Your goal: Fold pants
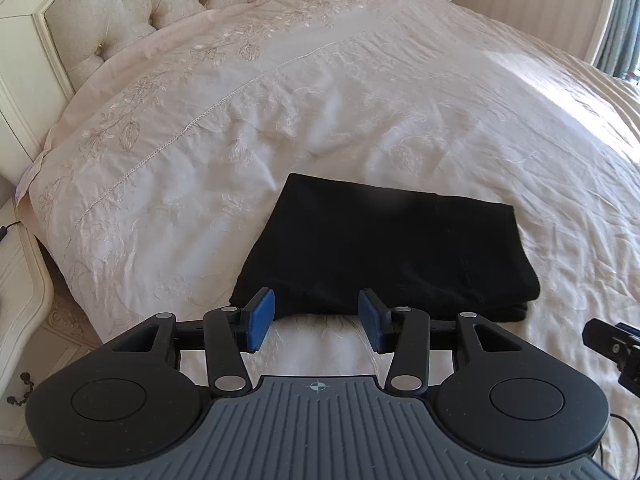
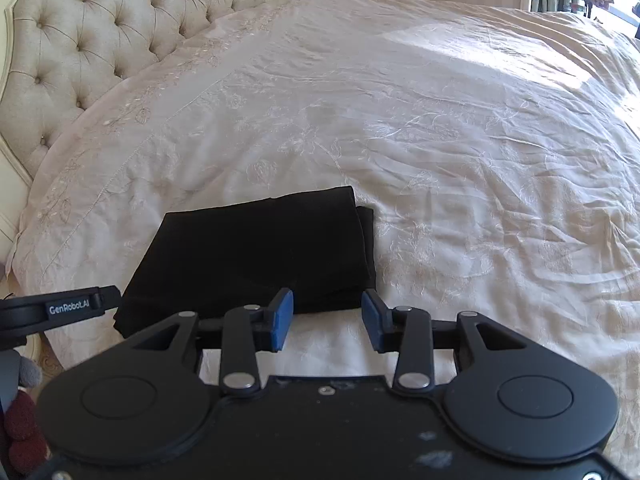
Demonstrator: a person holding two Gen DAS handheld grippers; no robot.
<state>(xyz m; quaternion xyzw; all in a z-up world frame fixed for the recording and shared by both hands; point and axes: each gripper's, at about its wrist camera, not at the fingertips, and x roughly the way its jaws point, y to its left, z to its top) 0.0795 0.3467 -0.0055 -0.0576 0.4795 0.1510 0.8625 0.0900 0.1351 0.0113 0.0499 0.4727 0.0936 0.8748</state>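
Two claws: both hang above the near edge of the bed, and neither one touches cloth.
Left claw (image 1: 317,318): its blue pads stand apart with only bedspread showing between them; you grip nothing here.
Right claw (image 2: 327,320): same story, jaws parted, empty, poised just short of the bundle's near edge.
Pants (image 1: 380,248): a black, squared-off stack lying flat on the cream bedspread (image 1: 400,100), near your side of the bed, well clear of the tufted headboard (image 2: 120,20).
Step in hand: by my reading, you are letting go and backing off; the fold looks finished.
Layers: at the right side in the right wrist view, a lower layer peeks out past the top one, so the edges are not quite flush.
How to do it well: lift straight away, keep the pads clear of the top layer, so nothing drags open.
Optional tidy: if you want it crisper, nudge that peeking edge inward with one closed claw, pressing lightly.
Watch out: soft bedding gives, so push gently.
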